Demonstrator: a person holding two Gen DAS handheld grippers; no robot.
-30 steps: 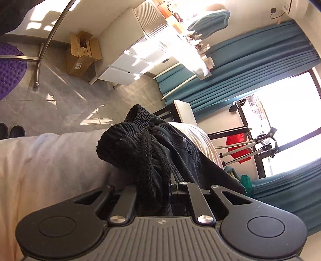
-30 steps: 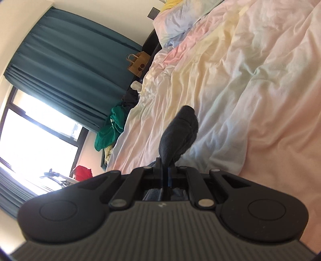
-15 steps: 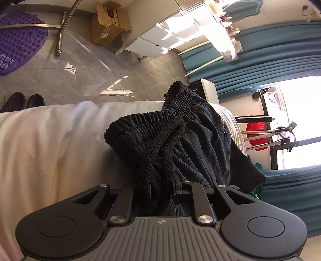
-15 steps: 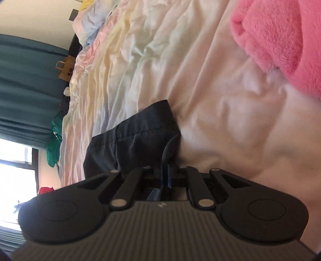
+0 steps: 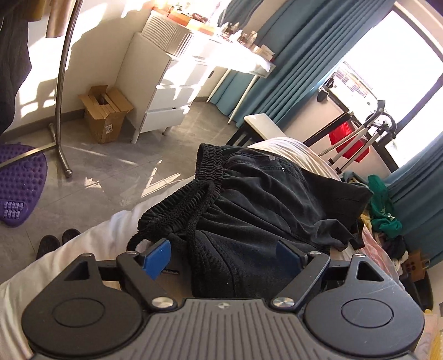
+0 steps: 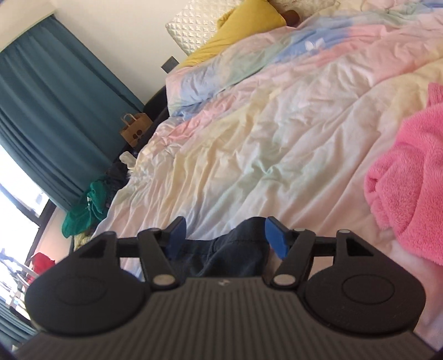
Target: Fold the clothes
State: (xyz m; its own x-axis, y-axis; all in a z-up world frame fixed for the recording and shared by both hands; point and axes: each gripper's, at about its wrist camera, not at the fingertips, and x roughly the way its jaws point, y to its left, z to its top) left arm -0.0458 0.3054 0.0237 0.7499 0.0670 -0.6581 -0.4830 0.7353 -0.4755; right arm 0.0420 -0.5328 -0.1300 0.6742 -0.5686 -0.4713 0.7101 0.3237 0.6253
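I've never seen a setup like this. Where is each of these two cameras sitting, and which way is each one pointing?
Left wrist view: sits on the left gripper, looking across the black shorts at the bed's edge toward the white drawers and window; only its open fingers show.
Right wrist view: sits on the right gripper, looking up the pastel duvet toward the yellow pillow; only its open fingers show.
Shared: the shorts, teal curtains, green clothes pile.

No legible text, brand name or number appears in either view. The cardboard box (image 5: 106, 116) on the floor carries a small white printed label, but its characters are too small to read. The paper bag (image 6: 134, 129) beside the bed bears a dark printed mark of rounded shapes, with no readable lettering.
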